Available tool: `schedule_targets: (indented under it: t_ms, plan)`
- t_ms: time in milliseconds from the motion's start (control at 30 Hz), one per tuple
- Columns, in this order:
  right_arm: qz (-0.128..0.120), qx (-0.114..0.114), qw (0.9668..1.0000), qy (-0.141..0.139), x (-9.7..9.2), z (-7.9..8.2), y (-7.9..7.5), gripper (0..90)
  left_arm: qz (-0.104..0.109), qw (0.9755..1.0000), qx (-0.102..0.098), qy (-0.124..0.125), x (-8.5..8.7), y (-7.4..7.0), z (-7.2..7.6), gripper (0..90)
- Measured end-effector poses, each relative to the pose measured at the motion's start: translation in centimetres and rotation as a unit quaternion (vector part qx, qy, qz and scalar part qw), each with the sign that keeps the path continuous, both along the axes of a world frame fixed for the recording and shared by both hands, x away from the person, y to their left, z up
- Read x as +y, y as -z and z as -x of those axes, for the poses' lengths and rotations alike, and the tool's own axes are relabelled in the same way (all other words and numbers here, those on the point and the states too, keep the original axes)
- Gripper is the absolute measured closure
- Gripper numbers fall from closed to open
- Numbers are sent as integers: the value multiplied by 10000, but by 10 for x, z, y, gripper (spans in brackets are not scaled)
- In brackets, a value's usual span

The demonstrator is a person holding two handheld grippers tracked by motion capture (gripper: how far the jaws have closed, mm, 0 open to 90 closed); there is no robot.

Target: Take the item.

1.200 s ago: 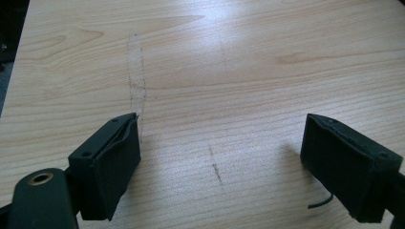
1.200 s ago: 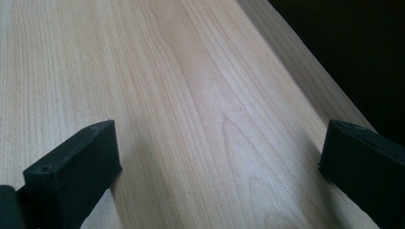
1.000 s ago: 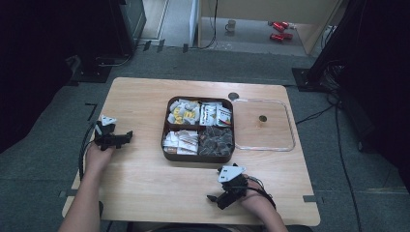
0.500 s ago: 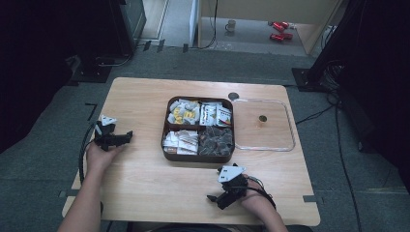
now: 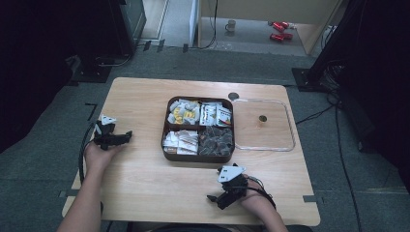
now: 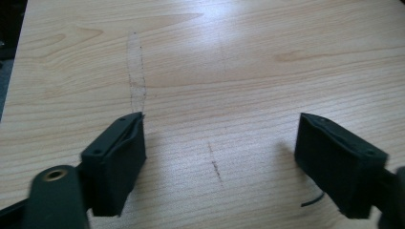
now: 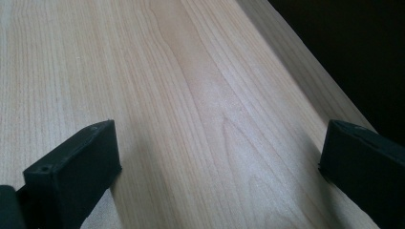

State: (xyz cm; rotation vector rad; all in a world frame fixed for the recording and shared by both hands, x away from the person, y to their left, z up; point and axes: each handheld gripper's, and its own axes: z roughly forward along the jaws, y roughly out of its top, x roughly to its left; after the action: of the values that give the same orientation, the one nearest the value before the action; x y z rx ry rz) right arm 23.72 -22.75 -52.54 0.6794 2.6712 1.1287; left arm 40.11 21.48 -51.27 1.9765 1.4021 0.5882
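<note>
A brown tray (image 5: 198, 158) with four compartments sits mid-table, holding yellow-and-white packets (image 5: 183, 112), white packets (image 5: 215, 114), more white packets (image 5: 180, 141) and dark wrapped pieces (image 5: 216, 140). My left gripper (image 5: 126, 135) rests on the table to the tray's left, pointing toward it. Its jaws (image 6: 223, 119) are open over bare wood; they have just been closing a little with nothing between them. My right gripper (image 5: 212, 198) lies near the front edge below the tray, its jaws (image 7: 223, 126) open over bare wood.
A clear square lid (image 5: 285, 140) with a small knob (image 5: 262, 118) lies flat right of the tray. The wooden table (image 5: 145, 179) has a dark round hole (image 5: 233, 95) behind the tray. A mug (image 5: 232, 25) and red items (image 5: 278, 30) sit on the floor beyond.
</note>
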Motion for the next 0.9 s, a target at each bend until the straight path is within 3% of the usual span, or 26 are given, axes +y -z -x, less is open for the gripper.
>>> schedule_targets:
  t_ms: [200,467,667,900]
  plan:
    - [1,-2,10000,0,0,0,0,0,-67,9998,91,192,-3,-4,1,325]
    - [-1,-2,10000,-1,0,0,0,0,264,9984,273,426,-5,-13,0,358]
    - [-2,3,10000,5,0,0,0,0,274,9976,125,617,-11,-23,4,374]
    - [-1,0,10000,-2,0,0,0,0,502,9953,169,810,-17,-32,6,418]
